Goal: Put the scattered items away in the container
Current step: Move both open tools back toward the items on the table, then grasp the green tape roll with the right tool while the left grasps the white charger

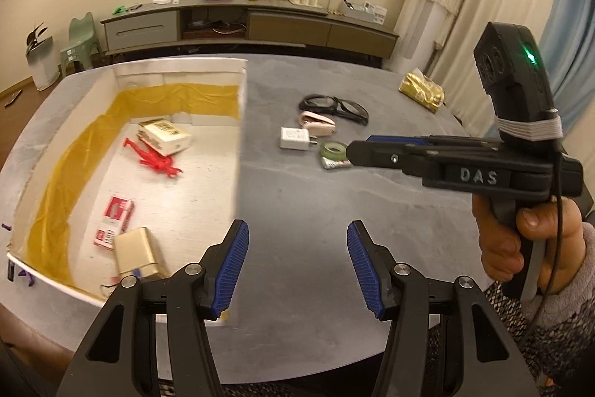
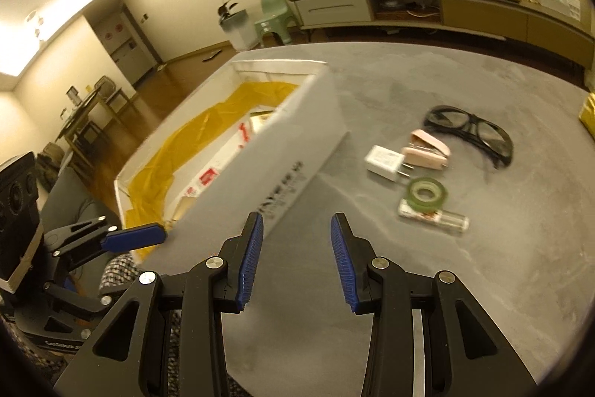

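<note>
— What's the table [image 1: 297,211] like?
— Grey, with a mottled stone look. A white box [image 1: 243,92] lined with yellow sits on its left part.
— And loose on the top?
— To the right of the box: black glasses [image 1: 336,106], a pink stapler [image 1: 318,122], a white charger plug [image 1: 294,138], a green tape roll [image 1: 333,149] touching a small clear bottle [image 2: 433,216]. A gold packet [image 1: 421,90] lies near the far right edge.

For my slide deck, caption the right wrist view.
Open right tongs hover over grey table near green tape roll, black glasses, white box.
</note>
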The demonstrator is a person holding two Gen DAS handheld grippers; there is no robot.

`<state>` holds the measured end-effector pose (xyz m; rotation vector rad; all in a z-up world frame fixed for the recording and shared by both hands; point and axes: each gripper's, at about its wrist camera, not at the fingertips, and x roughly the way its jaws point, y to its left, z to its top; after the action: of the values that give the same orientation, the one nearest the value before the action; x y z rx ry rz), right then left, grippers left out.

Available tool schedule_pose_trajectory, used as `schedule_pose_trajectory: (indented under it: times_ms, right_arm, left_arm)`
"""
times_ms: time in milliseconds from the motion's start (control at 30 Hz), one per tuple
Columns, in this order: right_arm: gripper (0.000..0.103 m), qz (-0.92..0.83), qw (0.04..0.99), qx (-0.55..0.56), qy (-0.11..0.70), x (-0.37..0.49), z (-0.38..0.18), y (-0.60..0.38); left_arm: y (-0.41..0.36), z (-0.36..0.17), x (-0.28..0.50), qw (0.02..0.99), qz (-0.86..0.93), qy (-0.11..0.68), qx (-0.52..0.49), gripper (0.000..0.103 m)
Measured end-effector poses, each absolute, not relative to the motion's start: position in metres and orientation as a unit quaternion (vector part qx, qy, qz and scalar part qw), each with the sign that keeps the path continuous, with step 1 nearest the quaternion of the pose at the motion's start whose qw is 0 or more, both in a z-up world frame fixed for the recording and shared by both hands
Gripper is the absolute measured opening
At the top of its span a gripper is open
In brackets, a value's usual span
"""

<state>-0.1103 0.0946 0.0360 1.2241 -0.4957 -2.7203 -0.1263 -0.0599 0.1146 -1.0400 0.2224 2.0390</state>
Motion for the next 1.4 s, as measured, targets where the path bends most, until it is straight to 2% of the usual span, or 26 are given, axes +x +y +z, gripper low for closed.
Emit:
schedule_pose_trajectory:
  times_ms: [200, 467, 733, 767, 1067, 1233, 1267, 1333, 1400]
  right_arm:
    - [0.045, -0.893, 0.026, 0.421, -0.159, -0.110, 0.018, 0.132]
    - [0.046, -0.887, -0.011, 0.438, -0.147, -0.126, -0.008, 0.163]
    - [0.046, -0.875, -0.005, 0.453, -0.170, -0.154, -0.032, 0.179]
    - [0.043, -0.875, -0.012, 0.455, -0.167, -0.158, -0.035, 0.181]
    - [0.042, -0.867, -0.012, 0.468, -0.170, -0.188, -0.055, 0.199]
    - [0.039, -0.869, 0.005, 0.475, -0.141, -0.192, -0.061, 0.189]
    - [0.035, -0.870, 0.006, 0.475, -0.135, -0.191, -0.060, 0.188]
    - [0.016, -0.868, 0.010, 0.480, -0.127, -0.191, -0.062, 0.184]
    - [0.014, -0.866, 0.016, 0.482, -0.129, -0.190, -0.066, 0.183]
  left_arm:
    - [-0.020, 0.104, -0.122, 0.418, 0.798, 0.104, -0.421, 0.057]
    - [0.029, 0.088, -0.161, 0.394, 0.803, 0.086, -0.438, 0.057]
    - [0.077, 0.061, -0.202, 0.374, 0.805, 0.094, -0.451, 0.059]
    - [0.081, 0.057, -0.208, 0.368, 0.806, 0.092, -0.454, 0.059]
    - [0.098, 0.027, -0.253, 0.331, 0.811, 0.056, -0.479, 0.059]
    - [0.108, 0.013, -0.261, 0.335, 0.804, 0.070, -0.486, 0.059]
    - [0.110, 0.010, -0.263, 0.334, 0.804, 0.075, -0.487, 0.059]
    - [0.114, 0.005, -0.267, 0.332, 0.804, 0.082, -0.487, 0.059]
    - [0.116, 0.002, -0.271, 0.332, 0.803, 0.087, -0.487, 0.059]
